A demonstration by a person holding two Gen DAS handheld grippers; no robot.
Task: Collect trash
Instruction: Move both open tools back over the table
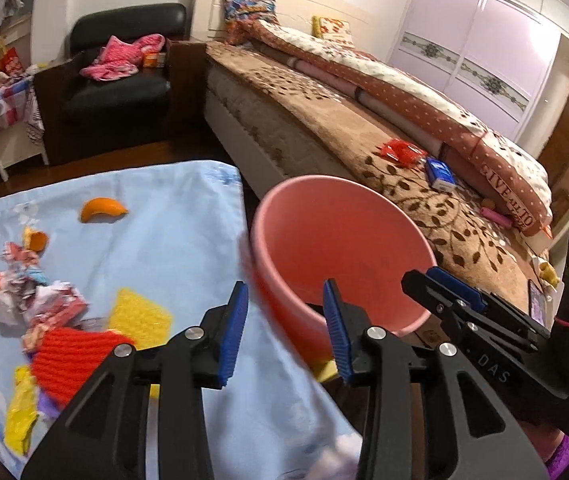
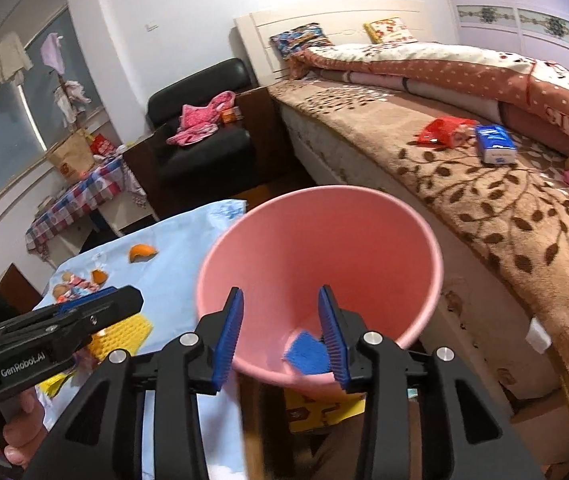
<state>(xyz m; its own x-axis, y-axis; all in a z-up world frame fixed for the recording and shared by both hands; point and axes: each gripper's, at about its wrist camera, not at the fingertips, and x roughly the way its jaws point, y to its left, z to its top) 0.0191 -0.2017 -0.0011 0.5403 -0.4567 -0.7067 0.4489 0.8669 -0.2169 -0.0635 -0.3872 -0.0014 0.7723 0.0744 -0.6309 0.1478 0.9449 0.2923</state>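
Because the pink bin (image 2: 320, 280) stood just beside the blue cloth (image 1: 156, 240), my right gripper (image 2: 280, 334) hung over its mouth, jaws parted and empty; a blue scrap (image 2: 307, 354) lay inside. My left gripper (image 1: 284, 328) was likewise released, near the trash pile (image 1: 32, 300) on the cloth.

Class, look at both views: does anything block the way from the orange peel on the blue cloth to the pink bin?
Nothing visible does. The orange peel lies on open blue cloth, and the pink bin stands beside the cloth's edge, mouth unobstructed.
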